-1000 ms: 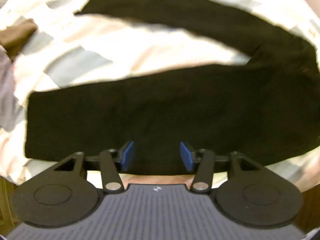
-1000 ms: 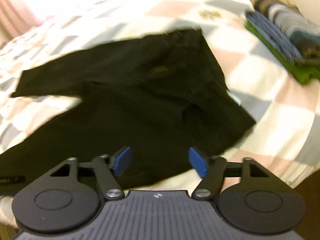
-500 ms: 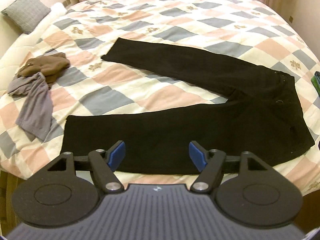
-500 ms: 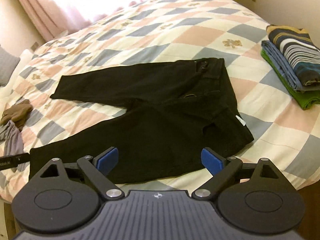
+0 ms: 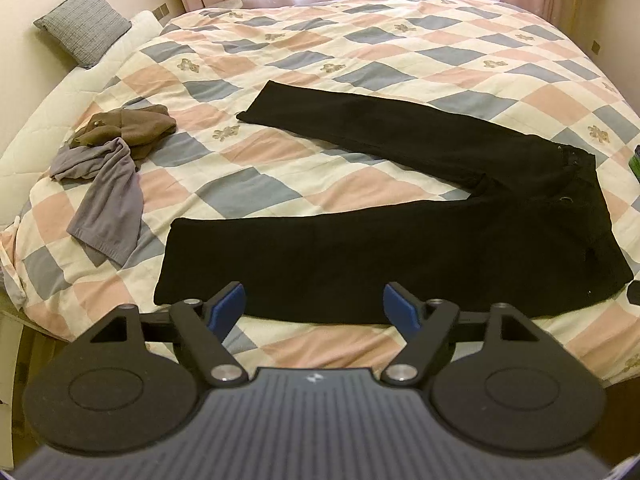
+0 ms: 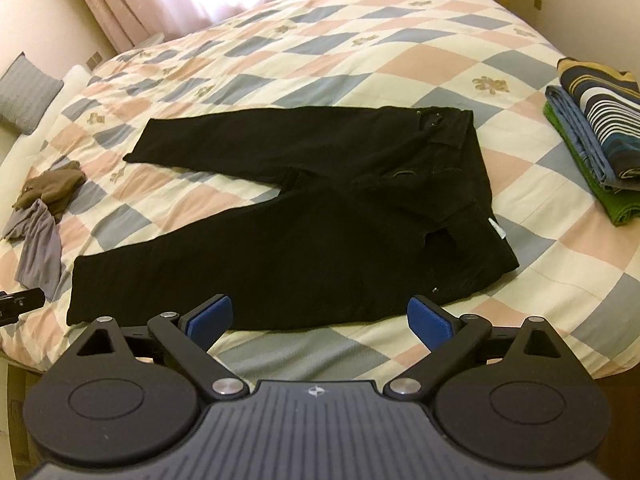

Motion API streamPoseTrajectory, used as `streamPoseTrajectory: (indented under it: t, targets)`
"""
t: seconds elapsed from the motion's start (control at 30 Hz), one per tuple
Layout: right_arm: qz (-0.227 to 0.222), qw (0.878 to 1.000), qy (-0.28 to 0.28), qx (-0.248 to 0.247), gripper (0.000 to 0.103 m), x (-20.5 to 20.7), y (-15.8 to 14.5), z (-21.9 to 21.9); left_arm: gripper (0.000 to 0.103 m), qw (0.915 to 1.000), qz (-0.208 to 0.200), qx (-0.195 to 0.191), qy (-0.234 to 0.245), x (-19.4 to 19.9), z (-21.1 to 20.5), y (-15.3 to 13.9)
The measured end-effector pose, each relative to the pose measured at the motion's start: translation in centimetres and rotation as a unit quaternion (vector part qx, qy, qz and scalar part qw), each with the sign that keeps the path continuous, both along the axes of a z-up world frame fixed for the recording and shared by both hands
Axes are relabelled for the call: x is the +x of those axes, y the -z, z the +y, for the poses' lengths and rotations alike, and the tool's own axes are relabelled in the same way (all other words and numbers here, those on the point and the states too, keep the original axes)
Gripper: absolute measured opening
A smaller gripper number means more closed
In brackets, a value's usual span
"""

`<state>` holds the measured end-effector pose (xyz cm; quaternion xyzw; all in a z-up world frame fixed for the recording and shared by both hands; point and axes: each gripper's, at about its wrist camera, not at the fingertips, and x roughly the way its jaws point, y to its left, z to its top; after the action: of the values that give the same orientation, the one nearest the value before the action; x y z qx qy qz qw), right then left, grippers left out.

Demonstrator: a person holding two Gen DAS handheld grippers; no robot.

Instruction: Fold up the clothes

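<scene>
Black trousers (image 5: 400, 240) lie spread flat on the checked bedspread, legs splayed toward the left and waistband at the right. In the right wrist view the same trousers (image 6: 320, 232) show their waistband and a white label at the right. My left gripper (image 5: 314, 308) hovers above the near leg's lower edge, its jaws opening with nothing between the blue pads. Raised over the near edge of the trousers, my right gripper (image 6: 320, 318) is also opening wide and holds nothing.
A brown garment (image 5: 128, 128) and a grey one (image 5: 106, 200) lie crumpled at the bed's left. A stack of folded clothes (image 6: 596, 140) sits at the right edge. A grey pillow (image 5: 82, 24) leans at the head. The bed's front edge runs just below both grippers.
Both grippers have risen away from the trousers and opened wider. The trousers now lie flat and released, and far more of the bed has come into view.
</scene>
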<state>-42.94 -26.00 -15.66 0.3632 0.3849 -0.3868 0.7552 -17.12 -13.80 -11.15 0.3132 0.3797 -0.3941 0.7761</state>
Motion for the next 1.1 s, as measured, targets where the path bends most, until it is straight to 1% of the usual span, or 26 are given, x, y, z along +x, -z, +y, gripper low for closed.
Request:
streamPoseTrajectory:
  t: [0.2,0.33,0.53,0.67,0.9,1.1]
  targets:
    - [0.007,1.0,0.005,0.002,0.099,-0.4,0.0,0.9,0.077,0.9999,0.009,-0.003,0.013,0.0,0.5,0.3]
    - [0.011,1.0,0.017,0.002,0.099,-0.7,0.2,0.7,0.077,0.9994,0.014,-0.003,0.031,-0.6,0.3,0.6]
    - [0.006,1.0,0.024,-0.012,0.099,-1.2,-0.3,0.5,0.078,0.9988,0.013,-0.01,0.047,-1.4,-0.6,0.9]
    - [0.009,0.999,0.038,-0.011,0.099,-2.2,-0.1,0.3,0.079,0.9982,0.017,-0.012,0.056,-2.0,-1.3,1.2]
    - [0.042,0.998,0.05,-0.019,0.099,-3.0,-0.1,-0.1,0.079,0.9974,0.032,-0.002,0.065,-2.5,-2.3,2.0]
    - [0.057,0.997,0.046,-0.019,0.099,-3.1,-0.2,-0.8,0.079,0.9962,0.043,0.014,0.074,-3.1,-3.6,2.8]
